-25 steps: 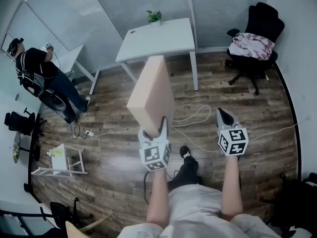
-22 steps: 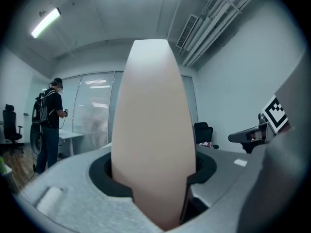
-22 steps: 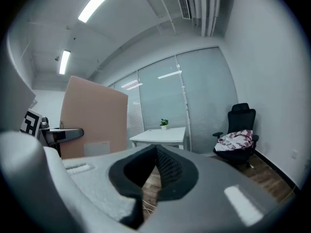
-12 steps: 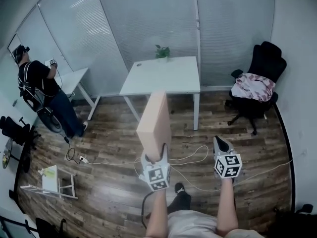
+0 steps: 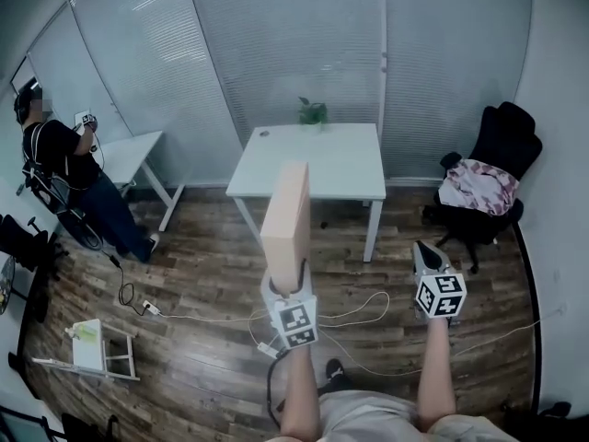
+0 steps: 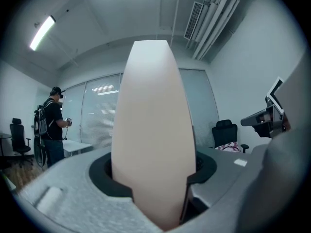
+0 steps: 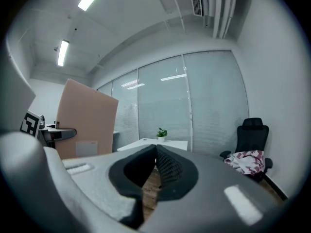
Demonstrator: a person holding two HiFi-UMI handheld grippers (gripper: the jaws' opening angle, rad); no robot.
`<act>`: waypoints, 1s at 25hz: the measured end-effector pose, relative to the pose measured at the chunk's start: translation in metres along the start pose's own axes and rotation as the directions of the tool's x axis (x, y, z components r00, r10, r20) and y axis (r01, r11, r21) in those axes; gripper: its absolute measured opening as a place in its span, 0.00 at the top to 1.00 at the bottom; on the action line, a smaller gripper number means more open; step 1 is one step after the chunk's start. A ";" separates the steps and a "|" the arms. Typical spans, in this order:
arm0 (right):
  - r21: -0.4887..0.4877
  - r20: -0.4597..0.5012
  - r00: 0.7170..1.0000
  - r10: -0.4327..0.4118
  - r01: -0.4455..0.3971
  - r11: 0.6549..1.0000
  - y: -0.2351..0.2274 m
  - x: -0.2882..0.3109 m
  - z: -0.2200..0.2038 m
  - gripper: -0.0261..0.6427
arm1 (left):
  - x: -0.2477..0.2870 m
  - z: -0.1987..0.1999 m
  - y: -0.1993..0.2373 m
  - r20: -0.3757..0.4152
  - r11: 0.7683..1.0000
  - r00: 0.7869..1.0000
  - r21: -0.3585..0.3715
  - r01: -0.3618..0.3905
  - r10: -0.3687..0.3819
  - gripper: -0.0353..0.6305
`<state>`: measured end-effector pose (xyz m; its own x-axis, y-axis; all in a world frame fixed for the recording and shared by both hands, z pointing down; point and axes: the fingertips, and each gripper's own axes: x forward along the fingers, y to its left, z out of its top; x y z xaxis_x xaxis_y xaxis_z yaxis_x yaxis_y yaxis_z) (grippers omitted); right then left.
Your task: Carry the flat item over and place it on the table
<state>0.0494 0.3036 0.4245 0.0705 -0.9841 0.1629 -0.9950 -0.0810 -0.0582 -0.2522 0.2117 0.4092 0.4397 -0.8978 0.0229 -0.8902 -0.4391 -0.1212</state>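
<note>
A flat tan box (image 5: 287,219) stands on edge in my left gripper (image 5: 286,288), whose jaws are shut on its lower end. In the left gripper view the box (image 6: 153,130) fills the middle and hides what lies straight ahead. The box (image 7: 86,118) also shows at the left of the right gripper view. My right gripper (image 5: 426,254) is held level beside it, shut with nothing in it, its tips (image 7: 156,152) meeting. A white table (image 5: 313,159) stands ahead by the glass wall, with a small potted plant (image 5: 313,111) on its far edge.
A person (image 5: 64,168) stands at the left by a second white table (image 5: 129,155). A black office chair (image 5: 483,187) with cloth on it sits at the right. Cables (image 5: 359,311) and a power strip (image 5: 147,308) lie on the wood floor. A small white stool (image 5: 92,353) is at the lower left.
Both grippers and the box have moved forward toward the white table, which now sits nearer. The view has tilted up to show more of the glass wall.
</note>
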 end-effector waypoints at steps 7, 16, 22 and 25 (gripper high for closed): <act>0.023 0.019 0.999 0.029 -0.029 0.999 0.011 0.062 0.023 0.96 | 0.051 0.019 0.037 0.022 0.999 0.999 -0.038 -0.036 0.036 0.54; 0.045 0.028 0.998 0.056 -0.057 0.997 -0.003 0.114 0.035 0.96 | 0.095 0.030 0.028 0.035 0.999 0.999 -0.033 -0.024 0.025 0.54; 0.032 0.026 0.994 0.106 -0.106 0.994 -0.024 0.163 0.041 0.96 | 0.135 0.032 0.019 0.041 0.998 0.997 -0.026 -0.064 0.065 0.54; 0.038 0.036 0.991 0.131 -0.133 0.990 -0.035 0.190 0.052 0.96 | 0.158 0.038 0.016 0.035 0.997 0.996 -0.012 -0.082 0.082 0.54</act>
<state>0.1018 0.1116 0.4063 -0.0584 -0.9913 0.1178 -0.9922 0.0446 -0.1164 -0.1922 0.0646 0.3732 0.3688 -0.9293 -0.0219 -0.9247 -0.3644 -0.1106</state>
